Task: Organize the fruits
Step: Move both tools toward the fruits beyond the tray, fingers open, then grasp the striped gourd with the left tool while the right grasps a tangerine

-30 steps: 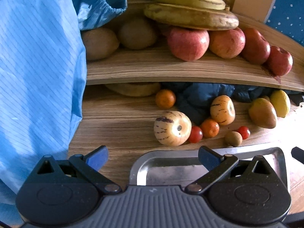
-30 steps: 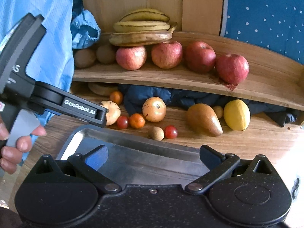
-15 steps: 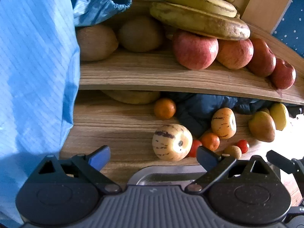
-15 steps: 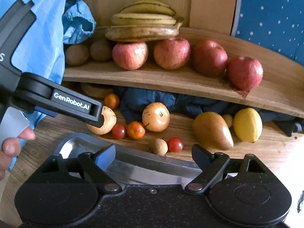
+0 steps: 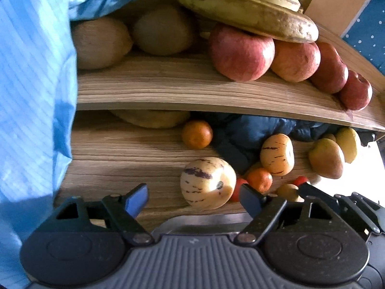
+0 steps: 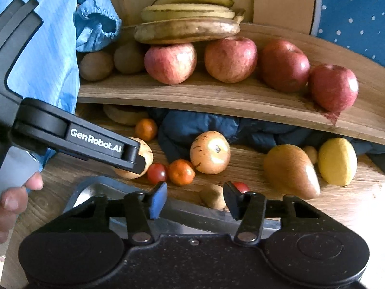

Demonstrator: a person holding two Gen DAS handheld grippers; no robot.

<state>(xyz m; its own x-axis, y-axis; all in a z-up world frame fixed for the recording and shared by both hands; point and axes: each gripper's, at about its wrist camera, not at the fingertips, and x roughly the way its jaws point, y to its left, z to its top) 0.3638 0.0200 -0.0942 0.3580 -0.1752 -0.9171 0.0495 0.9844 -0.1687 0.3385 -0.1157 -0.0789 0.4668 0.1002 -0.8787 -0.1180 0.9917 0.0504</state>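
Observation:
In the left wrist view, my left gripper (image 5: 193,200) hangs over the near edge of the wooden board. Its jaws are closing. A striped yellow melon (image 5: 207,183) lies between them, close to the right finger, and the pads are not touching it. In the right wrist view, my right gripper (image 6: 196,200) has its jaws closing too. A small brown fruit (image 6: 213,198) sits between them near the right finger (image 6: 234,200), clear of the left pad. A metal tray (image 6: 96,190) lies under both tools.
The upper shelf (image 6: 216,96) carries red apples (image 6: 170,62), bananas (image 6: 187,27) and kiwis (image 6: 96,65). On the lower board are small oranges (image 6: 181,172), cherry tomatoes (image 6: 156,173), a second striped melon (image 6: 210,151), a pear-like fruit (image 6: 291,171), a lemon (image 6: 336,161) and dark blue cloth (image 6: 197,125). A light blue sleeve (image 5: 31,96) fills the left.
Both grippers have moved forward and down toward the fruit on the lower board. Both pairs of jaws have narrowed, the right pair much more.

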